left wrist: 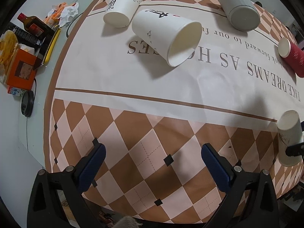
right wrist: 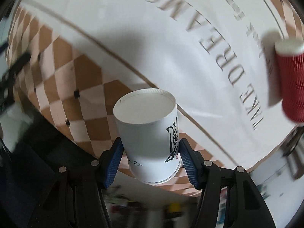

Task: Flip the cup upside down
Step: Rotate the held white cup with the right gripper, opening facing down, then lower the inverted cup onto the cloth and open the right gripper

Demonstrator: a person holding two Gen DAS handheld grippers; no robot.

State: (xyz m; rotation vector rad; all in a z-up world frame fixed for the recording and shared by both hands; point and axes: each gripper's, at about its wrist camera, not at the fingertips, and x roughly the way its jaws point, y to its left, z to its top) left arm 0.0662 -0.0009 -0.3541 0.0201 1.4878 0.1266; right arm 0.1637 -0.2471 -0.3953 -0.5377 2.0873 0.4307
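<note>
My right gripper (right wrist: 151,153) is shut on a white paper cup (right wrist: 150,138) with black writing, held near its rim, its flat base pointing away from me above the tablecloth. The same cup shows at the right edge of the left wrist view (left wrist: 289,138), base up, with a black finger against it. My left gripper (left wrist: 153,154) is open and empty above the checkered front part of the cloth. Two more white cups (left wrist: 167,36) (left wrist: 123,5) stand base up in the middle and at the back.
A grey cup (left wrist: 239,7) stands base up at the back right. A red ribbed cup (left wrist: 292,57) (right wrist: 290,79) stands base up at the right. Bottles, an orange box (left wrist: 20,70) and snack packets crowd the white table left of the cloth.
</note>
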